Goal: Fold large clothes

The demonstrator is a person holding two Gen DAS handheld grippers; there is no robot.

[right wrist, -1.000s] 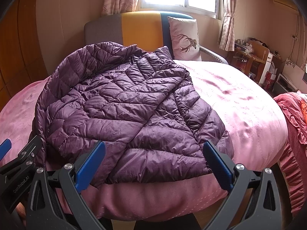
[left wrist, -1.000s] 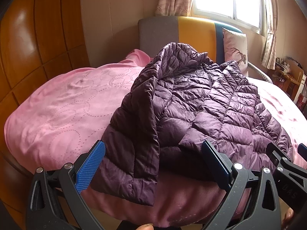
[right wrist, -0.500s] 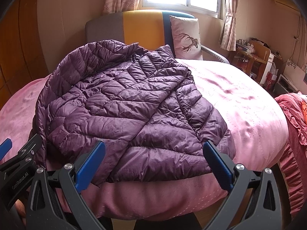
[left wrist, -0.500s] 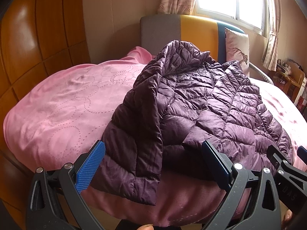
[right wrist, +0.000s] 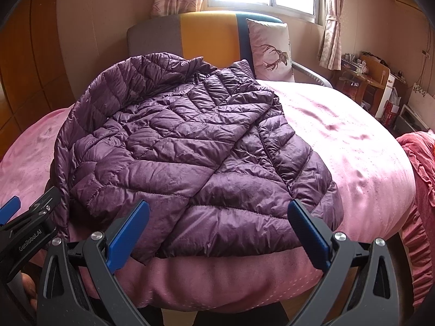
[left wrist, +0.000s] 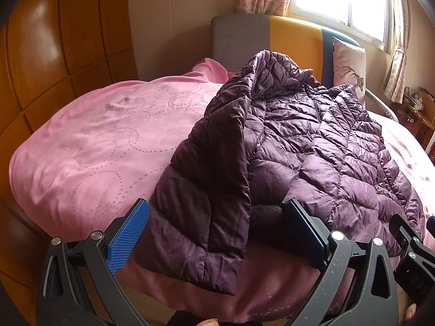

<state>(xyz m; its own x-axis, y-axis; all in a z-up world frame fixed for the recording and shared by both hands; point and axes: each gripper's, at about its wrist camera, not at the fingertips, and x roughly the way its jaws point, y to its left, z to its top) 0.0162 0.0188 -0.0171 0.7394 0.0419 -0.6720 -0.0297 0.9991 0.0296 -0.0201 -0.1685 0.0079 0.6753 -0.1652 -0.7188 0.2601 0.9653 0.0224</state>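
A dark purple quilted puffer jacket [right wrist: 190, 149], likely light, soft and slippery, lies on the pink bed [right wrist: 353, 141]; both tongs, left [left wrist: 214, 233] and right [right wrist: 217, 231], gape wide beside its grippable near hem.

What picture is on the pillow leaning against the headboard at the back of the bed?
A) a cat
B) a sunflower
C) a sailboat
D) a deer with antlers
D: the pale pillow propped against the headboard shows a brown deer with branching antlers, clearest in the right wrist view beyond the purple jacket.
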